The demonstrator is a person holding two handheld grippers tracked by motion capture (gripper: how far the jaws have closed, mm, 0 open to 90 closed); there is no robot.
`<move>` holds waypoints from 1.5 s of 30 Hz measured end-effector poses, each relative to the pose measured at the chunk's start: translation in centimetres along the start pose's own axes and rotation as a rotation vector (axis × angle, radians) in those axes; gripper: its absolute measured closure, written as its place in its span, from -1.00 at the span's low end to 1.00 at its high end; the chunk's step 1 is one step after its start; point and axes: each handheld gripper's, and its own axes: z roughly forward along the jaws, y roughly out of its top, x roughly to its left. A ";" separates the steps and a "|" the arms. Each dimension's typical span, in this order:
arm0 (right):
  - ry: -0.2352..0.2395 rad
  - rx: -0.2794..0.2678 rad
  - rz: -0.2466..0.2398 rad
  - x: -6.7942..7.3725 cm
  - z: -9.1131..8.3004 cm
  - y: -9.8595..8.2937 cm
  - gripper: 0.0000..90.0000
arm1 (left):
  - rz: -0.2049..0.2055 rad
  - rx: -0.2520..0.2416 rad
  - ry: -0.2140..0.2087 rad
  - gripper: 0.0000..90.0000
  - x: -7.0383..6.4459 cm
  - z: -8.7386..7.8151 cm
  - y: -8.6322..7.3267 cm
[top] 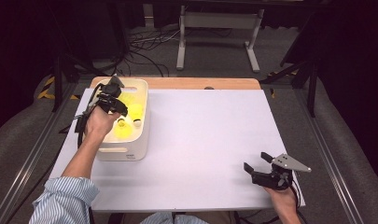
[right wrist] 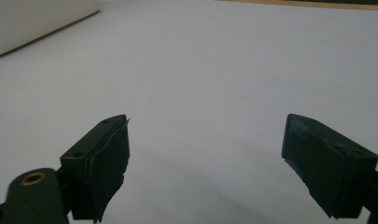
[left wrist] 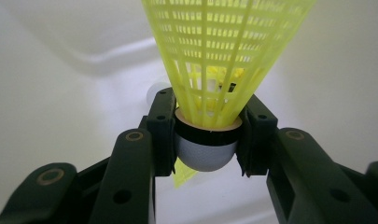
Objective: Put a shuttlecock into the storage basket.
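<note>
— Black jaws at the bottom of the left gripper view are closed on a yellow shuttlecock [left wrist: 206,140]; the pads sit on either side of its rounded white cork base, right at the dark band. How would you say it handles?

— Very light, I'd judge. The cork is the only firm part. The yellow mesh skirt fanning toward the top of the frame looks like thin plastic that would flex or crush under a squeeze, so the base is the right place to hold it, and that is where the left gripper [left wrist: 206,161] has it.

— Slippery?

— Possibly. The cork is domed and smooth, so a loose pinch could let it pivot or pop out. A hold across the band, as here, seems safest.

— Where is it on the table?

— In the high view, at the left of the frame, inside the white bin [top: 142,121], where the left gripper [top: 113,100] reaches down among more yellow shuttlecocks [top: 130,116].

— And the other hand?

— The right gripper [top: 257,162] rests at lower right on the white tabletop [top: 210,135], its jaws spread wide with nothing between them.
</note>
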 end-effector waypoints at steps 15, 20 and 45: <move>0.001 0.000 0.007 -0.1 0.0 0.0 -0.66 | -0.026 0.057 0.010 0.40 0.6 1.3 0.2; 0.000 -0.002 0.008 -0.1 0.0 0.0 -0.66 | -0.026 0.059 0.017 0.20 0.6 1.4 0.1; -0.001 -0.004 0.006 0.0 -0.1 0.0 -0.66 | 0.021 -0.019 0.020 -0.18 -0.5 -0.8 -0.7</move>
